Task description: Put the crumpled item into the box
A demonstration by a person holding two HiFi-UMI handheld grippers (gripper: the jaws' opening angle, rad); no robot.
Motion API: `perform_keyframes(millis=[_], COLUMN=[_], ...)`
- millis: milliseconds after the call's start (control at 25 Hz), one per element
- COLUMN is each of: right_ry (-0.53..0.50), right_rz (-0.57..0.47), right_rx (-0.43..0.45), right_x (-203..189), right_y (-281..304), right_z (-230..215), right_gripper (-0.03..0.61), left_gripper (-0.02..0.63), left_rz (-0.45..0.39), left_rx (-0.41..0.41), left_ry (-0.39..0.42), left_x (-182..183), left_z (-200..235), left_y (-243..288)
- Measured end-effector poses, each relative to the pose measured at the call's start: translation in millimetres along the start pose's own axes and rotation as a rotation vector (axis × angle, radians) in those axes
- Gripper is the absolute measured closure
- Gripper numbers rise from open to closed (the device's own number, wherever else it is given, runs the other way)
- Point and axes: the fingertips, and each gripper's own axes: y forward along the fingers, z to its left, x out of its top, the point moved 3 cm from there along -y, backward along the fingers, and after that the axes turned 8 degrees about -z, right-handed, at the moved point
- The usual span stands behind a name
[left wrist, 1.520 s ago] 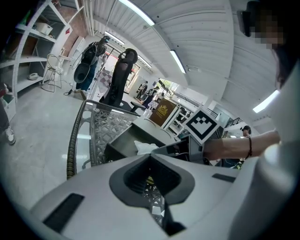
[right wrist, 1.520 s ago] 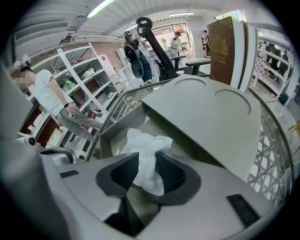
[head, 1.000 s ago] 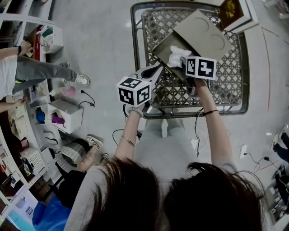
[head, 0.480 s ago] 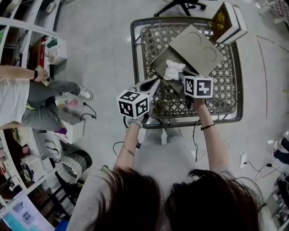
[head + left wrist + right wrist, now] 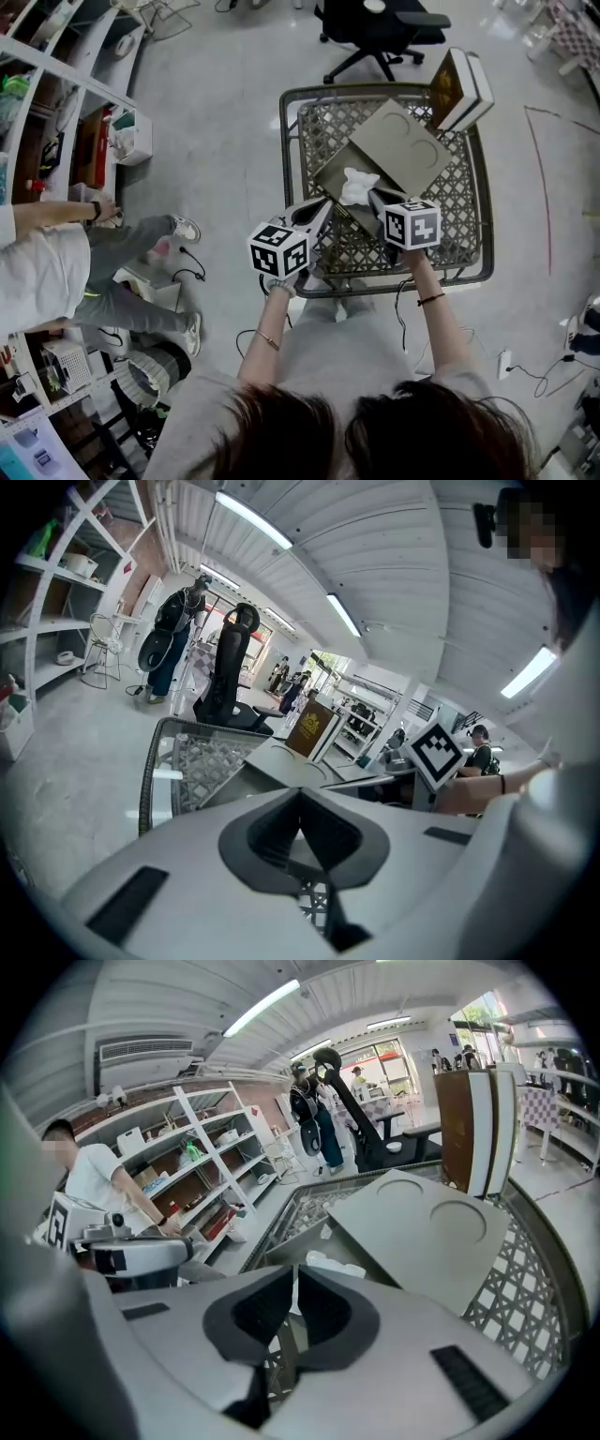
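Left gripper [image 5: 323,202] clenched, empty; crumpled item [image 5: 357,185] lies in the open box [image 5: 334,170] on mesh tabletop [image 5: 469,216]; likely light, soft, squashy, so pinch 1 raised fold; right gripper [image 5: 374,197] jaws just closed, nothing between.

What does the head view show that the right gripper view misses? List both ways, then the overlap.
Head view only: the holder's forearms and hair. Right gripper view only: ceiling lights, and the right hand-held gripper seen along its jaws, which have just been closing on nothing. Both: the crumpled item lying in the grey box on the mesh table.
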Motion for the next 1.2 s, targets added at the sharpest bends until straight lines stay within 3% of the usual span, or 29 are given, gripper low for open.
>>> perform_keyframes(millis=[360,760,1000,1200], right_ry=[-0.105,-0.193,-0.188,-0.196], right_rz=[-0.142,-0.381,-0.481,-0.555], right_rx=[0.088,0.166,0.179,0.203], right_x=[26.6,74.5,96.0,112.5], right_y=[-33.2,-77.5,-97.9,-117.6], right_z=[22.4,52.1,60.3,65.6], right_gripper=[0.551,0.551,0.552,0.554], left_gripper=[0.596,0.597,0.597,0.597], left_rz=[-0.06,-0.195,-0.276,-0.326], left_rx=[0.005,0.005,0.0,0.02], left_ry=[0.061,0.129,0.146,0.213], left_x=[27.4,80.5,108.4,128.1], left_z=[-9.5,-23.9,-31.0,-36.4], left_y=[-19.7,-48.3,-61.8,-76.6])
